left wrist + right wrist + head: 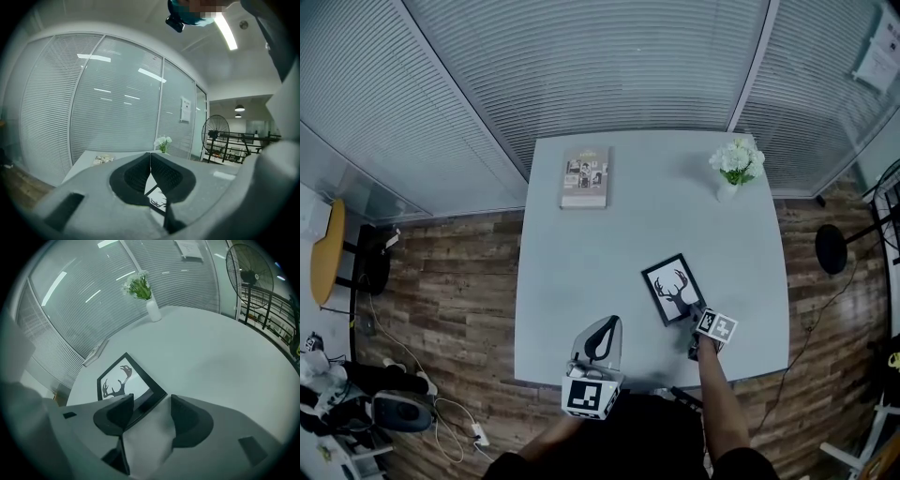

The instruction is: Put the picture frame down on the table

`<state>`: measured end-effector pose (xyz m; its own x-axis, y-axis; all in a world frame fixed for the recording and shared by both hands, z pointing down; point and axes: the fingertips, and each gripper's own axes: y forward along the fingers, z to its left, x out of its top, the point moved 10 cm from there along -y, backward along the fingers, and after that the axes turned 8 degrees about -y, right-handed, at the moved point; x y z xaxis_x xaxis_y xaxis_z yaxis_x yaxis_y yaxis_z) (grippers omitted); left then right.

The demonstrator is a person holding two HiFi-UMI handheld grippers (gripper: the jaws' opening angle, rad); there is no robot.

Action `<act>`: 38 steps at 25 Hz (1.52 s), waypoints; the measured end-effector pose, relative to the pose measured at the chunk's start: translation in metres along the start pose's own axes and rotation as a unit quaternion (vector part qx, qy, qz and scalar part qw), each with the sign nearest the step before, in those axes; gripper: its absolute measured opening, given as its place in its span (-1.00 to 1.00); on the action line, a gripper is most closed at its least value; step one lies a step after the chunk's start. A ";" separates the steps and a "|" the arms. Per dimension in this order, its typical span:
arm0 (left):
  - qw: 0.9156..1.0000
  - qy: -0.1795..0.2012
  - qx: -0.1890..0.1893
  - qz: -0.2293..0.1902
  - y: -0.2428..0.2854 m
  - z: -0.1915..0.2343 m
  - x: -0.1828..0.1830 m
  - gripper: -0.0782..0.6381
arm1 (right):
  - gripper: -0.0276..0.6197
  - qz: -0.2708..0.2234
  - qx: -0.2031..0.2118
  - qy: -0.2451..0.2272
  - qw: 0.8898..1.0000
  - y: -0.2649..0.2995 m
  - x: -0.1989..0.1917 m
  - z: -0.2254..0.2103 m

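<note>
The right claw point(149, 405) stood open, jaws apart at the near corner of the picture frame point(123, 381), which lay flat on the table point(581, 272). The left claw point(150, 158), clenched on nothing, hovered left of the frame. A book point(585, 176) and a vase of white flowers point(736, 165) lay beyond the frame.

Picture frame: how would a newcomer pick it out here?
Start at the square pale grey table. On its near right part, just ahead of the right tool, lies the flat black-rimmed picture frame. Only it shows a black deer-head silhouette on white; the grey book and white flower vase sit at the far edge.
</note>
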<state>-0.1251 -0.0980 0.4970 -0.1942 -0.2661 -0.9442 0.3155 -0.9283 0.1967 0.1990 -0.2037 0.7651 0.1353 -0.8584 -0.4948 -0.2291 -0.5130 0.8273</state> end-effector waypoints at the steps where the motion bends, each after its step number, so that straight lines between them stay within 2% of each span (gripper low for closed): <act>1: 1.000 0.000 0.000 0.001 0.000 -0.002 0.000 -0.74 | -0.21 -0.003 0.001 -0.002 1.000 -0.002 0.001 -0.001; 13: 1.000 0.013 -0.008 -0.011 -0.016 -0.047 -0.002 -0.74 | -0.23 -0.053 0.041 -0.101 0.993 -0.053 -0.006 0.009; 18: 1.000 0.013 -0.004 -0.018 -0.029 -0.071 -0.007 -0.74 | -0.55 -0.086 0.061 -0.132 0.986 -0.089 -0.008 0.012; 21: 1.000 0.011 0.001 -0.026 -0.036 -0.087 -0.012 -0.74 | -0.75 -0.109 0.080 -0.160 0.978 -0.115 -0.008 0.014; 23: 0.999 0.011 0.004 -0.036 -0.042 -0.100 -0.015 -0.74 | -0.80 -0.126 0.092 -0.177 0.972 -0.135 -0.009 0.015; 27: 0.999 0.015 0.011 -0.049 -0.061 -0.125 -0.022 -0.74 | -0.83 -0.153 0.112 -0.195 0.962 -0.175 -0.015 0.015; 32: 0.999 0.012 0.029 -0.034 -0.089 -0.154 -0.036 -0.74 | -0.84 -0.186 0.137 -0.213 0.949 -0.220 -0.029 0.017; 34: 0.998 0.017 0.034 -0.040 -0.103 -0.164 -0.038 -0.74 | -0.85 -0.197 0.142 -0.224 0.944 -0.238 -0.036 0.020; 38: 0.998 0.025 0.040 -0.045 -0.122 -0.171 -0.042 -0.74 | -0.85 -0.229 0.156 -0.253 0.927 -0.273 -0.043 0.034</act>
<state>0.0032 0.0712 0.4675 -0.1706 -0.1699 -0.9706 0.2227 -0.9662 0.1300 0.2229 -0.0265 0.5515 -0.1636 -0.3999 -0.9019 -0.5370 -0.7308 0.4214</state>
